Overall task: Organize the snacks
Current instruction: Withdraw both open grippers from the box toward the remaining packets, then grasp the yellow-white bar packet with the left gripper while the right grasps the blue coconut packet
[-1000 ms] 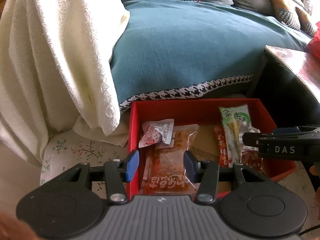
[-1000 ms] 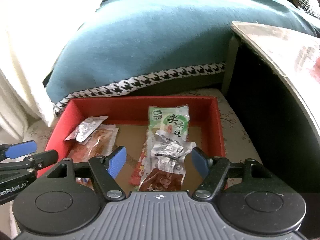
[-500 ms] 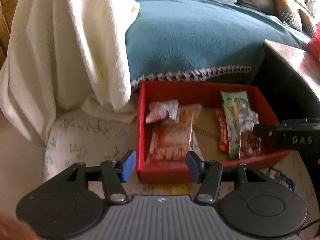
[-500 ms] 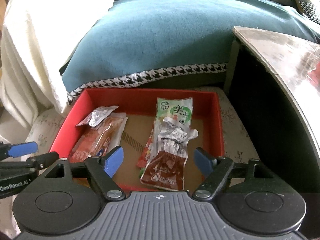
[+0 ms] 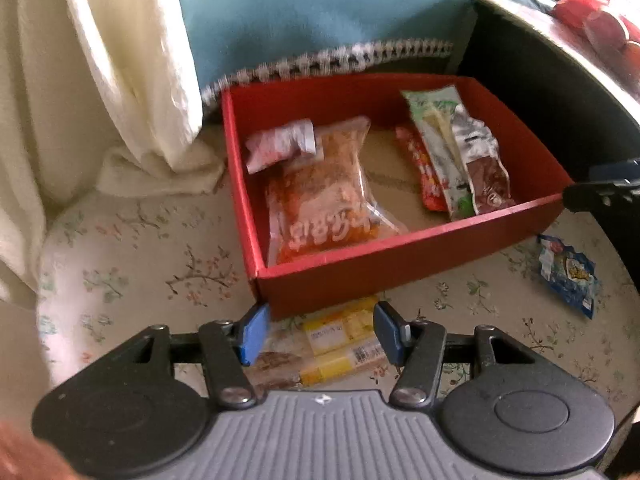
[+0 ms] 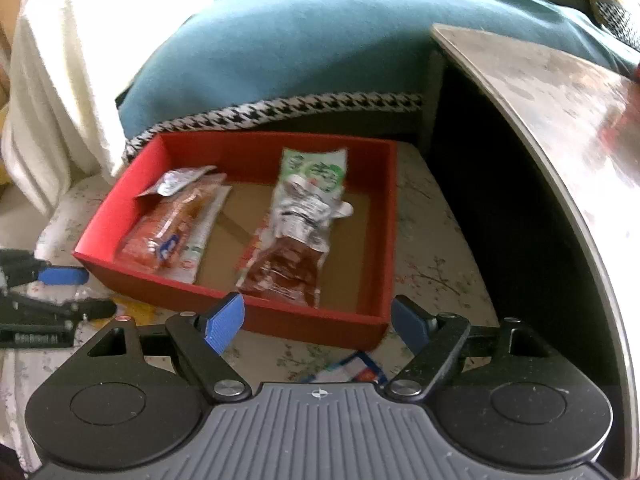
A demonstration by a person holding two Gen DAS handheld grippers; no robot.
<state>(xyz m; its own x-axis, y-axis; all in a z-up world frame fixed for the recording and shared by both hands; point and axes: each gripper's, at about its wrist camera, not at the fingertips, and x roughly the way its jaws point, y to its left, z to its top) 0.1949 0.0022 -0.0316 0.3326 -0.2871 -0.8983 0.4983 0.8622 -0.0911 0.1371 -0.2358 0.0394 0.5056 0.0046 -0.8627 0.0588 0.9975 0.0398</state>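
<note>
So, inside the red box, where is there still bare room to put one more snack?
In the red box, bare cardboard shows in a strip between the orange packet and the brown pouch, and again between that pouch and the right wall. The left side and the middle stack, with the green packet underneath, are crowded.

Little can be read. In the left wrist view, the large orange snack packet (image 5: 324, 196) in the middle of the frame, lying in the red box (image 5: 400, 256), bears big white characters across its lower part; their shapes show but blur makes them illegible. The yellow packet (image 5: 336, 340) at lower centre carries a white label and a barcode strip, too small to read. In the right wrist view, the green packet (image 6: 316, 168) above centre shows dark characters, blurred beyond reading.
</note>
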